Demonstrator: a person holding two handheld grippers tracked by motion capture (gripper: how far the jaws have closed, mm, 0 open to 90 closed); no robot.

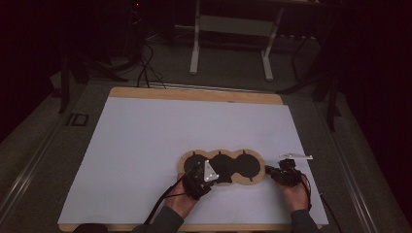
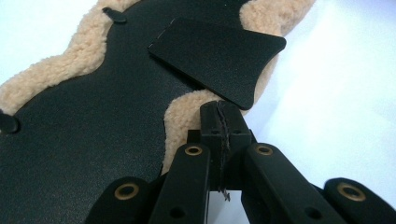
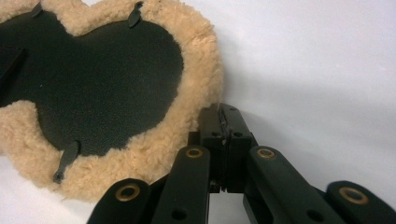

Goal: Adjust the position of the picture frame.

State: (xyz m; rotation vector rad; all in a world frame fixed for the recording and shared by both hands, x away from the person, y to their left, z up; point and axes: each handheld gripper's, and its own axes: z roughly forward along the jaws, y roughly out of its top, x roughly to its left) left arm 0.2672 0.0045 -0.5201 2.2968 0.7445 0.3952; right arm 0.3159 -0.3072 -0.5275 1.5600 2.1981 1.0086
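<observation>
Pad: three-lobed black pad w/ tan fleece rim (image 1: 221, 167) lies flat on the white sheet (image 1: 145, 145) covering the desk, near its front edge, right of centre.
Flap: stiff black flap (image 2: 219, 58) sits raised over the pad's black face, by a notch in the rim.
Left fingers: my left gripper (image 2: 219, 114) is closed, nothing between the jaws, tips at the fleece rim (image 2: 182, 116) just below the flap; whether touching, can't tell.
Right fingers: my right gripper (image 3: 223, 121) also closed & empty, tips just beside the pad's right-end lobe (image 3: 196, 60) on the bare sheet.
Step, my guess: getting set to grab the pad by both ends.
How to do it well: open jaws first, come in low along the sheet, one jaw under the fleece, one on the black face.
Watch: fleece is soft, bite deep enough to catch the stiff layer.
Also: keep clear of the small black tabs (image 3: 65, 161) on the rim.
</observation>
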